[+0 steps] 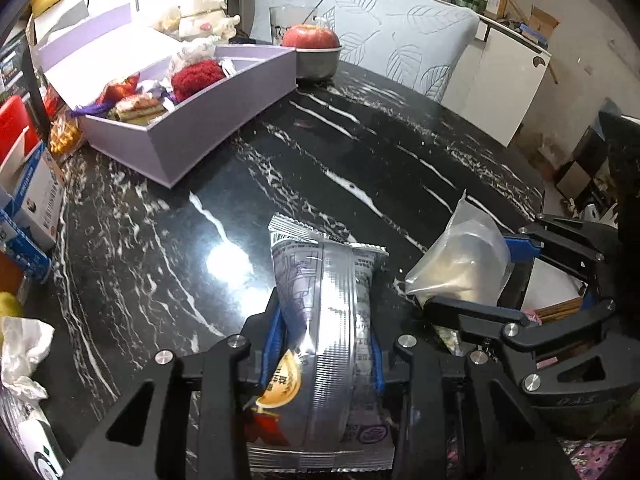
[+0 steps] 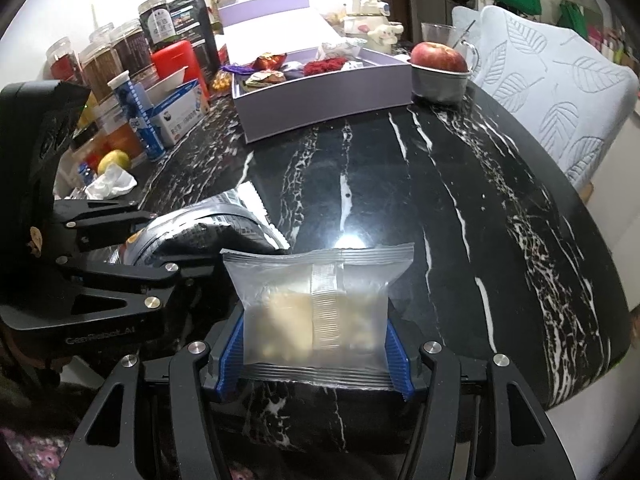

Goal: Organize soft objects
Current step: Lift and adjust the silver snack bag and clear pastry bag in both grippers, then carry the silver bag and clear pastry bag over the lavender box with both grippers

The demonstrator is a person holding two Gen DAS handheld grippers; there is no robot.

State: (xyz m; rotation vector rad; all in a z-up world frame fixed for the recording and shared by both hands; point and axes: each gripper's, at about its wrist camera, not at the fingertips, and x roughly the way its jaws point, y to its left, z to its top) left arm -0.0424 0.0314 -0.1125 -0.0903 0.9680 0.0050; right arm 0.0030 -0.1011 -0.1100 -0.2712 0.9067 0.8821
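My left gripper (image 1: 324, 332) is shut on a silver snack packet (image 1: 324, 280), which stands up between its blue pads just above the black marble table (image 1: 360, 160). To its right, my right gripper (image 1: 476, 276) is shut on a translucent packet (image 1: 460, 264) with pale contents. The right wrist view shows that translucent packet (image 2: 316, 300) squeezed between the right gripper's (image 2: 316, 344) blue pads. The left gripper (image 2: 148, 240) and its silver packet (image 2: 208, 228) sit close by on the left. An open lilac box (image 1: 192, 128) (image 2: 320, 100) holding several soft items stands at the table's far side.
A red apple (image 1: 310, 38) sits in a metal bowl beside the box. Jars, cartons and a red container (image 2: 176, 60) crowd the table's left edge, with crumpled tissue (image 1: 20, 352) nearby. A leaf-patterned chair (image 1: 400, 40) stands behind the table.
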